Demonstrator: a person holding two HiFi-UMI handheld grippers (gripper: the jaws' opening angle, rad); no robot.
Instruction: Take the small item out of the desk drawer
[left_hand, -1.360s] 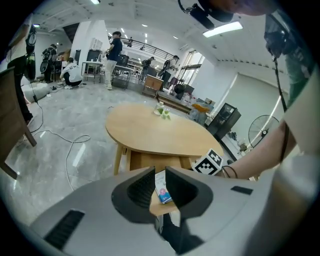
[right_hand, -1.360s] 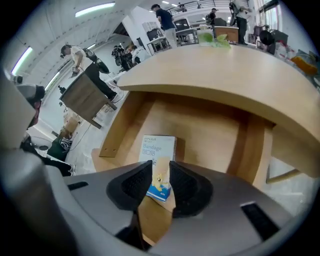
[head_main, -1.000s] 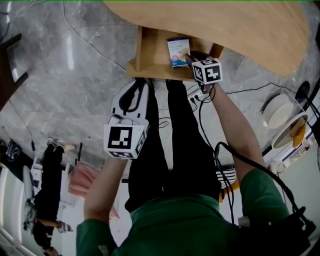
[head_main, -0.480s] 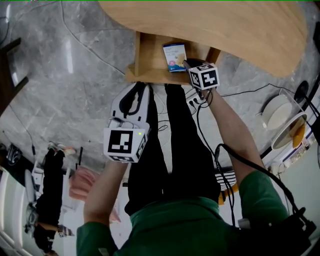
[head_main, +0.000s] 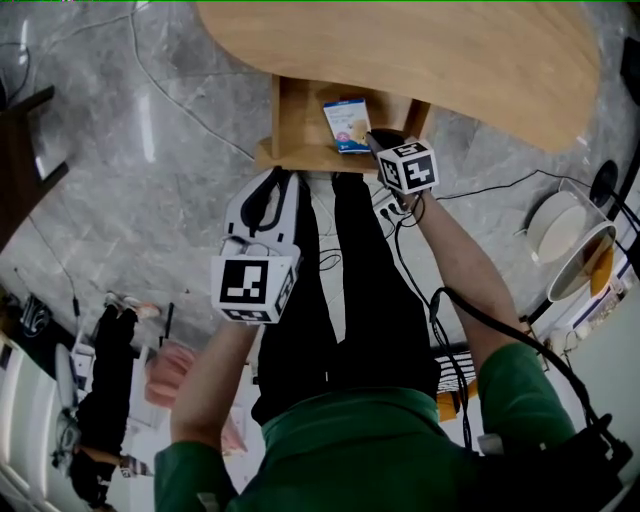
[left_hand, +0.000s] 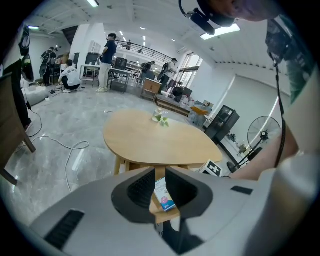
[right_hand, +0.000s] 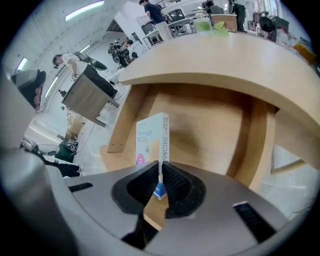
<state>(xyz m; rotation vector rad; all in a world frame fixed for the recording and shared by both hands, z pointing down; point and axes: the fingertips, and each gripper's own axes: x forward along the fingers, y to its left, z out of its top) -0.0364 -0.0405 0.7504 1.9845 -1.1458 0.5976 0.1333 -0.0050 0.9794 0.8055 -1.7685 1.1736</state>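
A small white and blue box sits in the open wooden drawer under the round table. My right gripper reaches into the drawer from the front. Its jaws are closing, and the pads press the box's lower corner. In the right gripper view the box stands on edge in my right gripper. My left gripper hangs below the drawer front, its jaws a narrow gap apart with nothing between them. The left gripper view looks past my left gripper at the box.
Black cables trail over the grey marble floor below the drawer. A white round device stands at the right. A dark chair is at the far left. Another person crouches at the lower left.
The right gripper has closed on the box and drawn it a little toward the drawer's front and left. The left gripper has stayed where it was.
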